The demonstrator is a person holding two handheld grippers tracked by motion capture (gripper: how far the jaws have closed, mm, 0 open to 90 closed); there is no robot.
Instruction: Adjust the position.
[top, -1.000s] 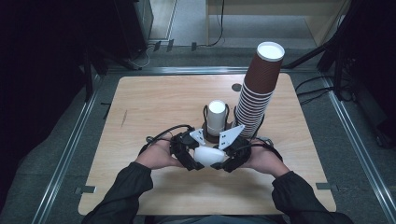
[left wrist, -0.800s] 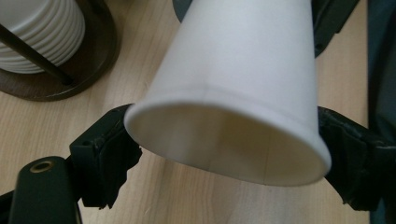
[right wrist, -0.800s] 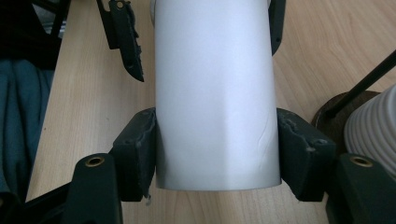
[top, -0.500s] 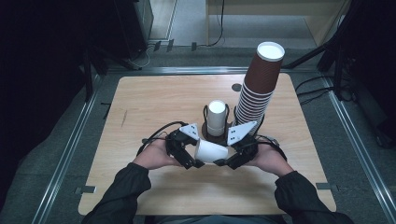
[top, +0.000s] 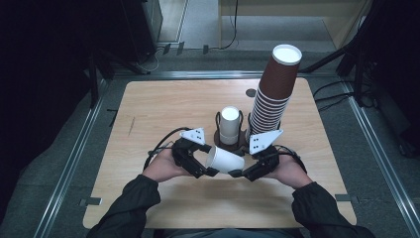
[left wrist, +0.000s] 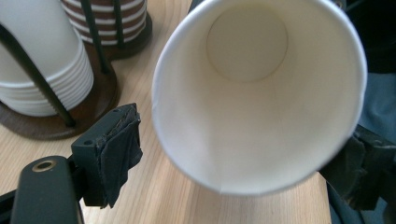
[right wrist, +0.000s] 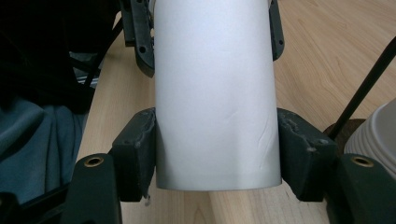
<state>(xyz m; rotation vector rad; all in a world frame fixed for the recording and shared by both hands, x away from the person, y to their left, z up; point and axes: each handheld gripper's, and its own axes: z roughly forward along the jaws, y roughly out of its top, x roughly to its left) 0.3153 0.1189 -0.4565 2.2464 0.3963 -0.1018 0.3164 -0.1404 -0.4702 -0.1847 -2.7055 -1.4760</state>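
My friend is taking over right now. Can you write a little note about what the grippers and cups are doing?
Right gripper: shut on the white cup near its base, cup lying sideways above the table.
Left gripper: jaws have just been opening; they flank the cup's mouth without pressing.
White stack and brown stack stand in the holder behind.
Done: one cup is separated, held by the right gripper alone.
Left: probably setting this cup down somewhere; that spot isn't clear yet.

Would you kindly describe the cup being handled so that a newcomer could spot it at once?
On the wooden table, look just in front of the two cup stands, between the person's hands. There a plain white paper cup lies sideways, its base clamped in the right gripper. Unlike the upright stacked cups, it is single and tipped over.
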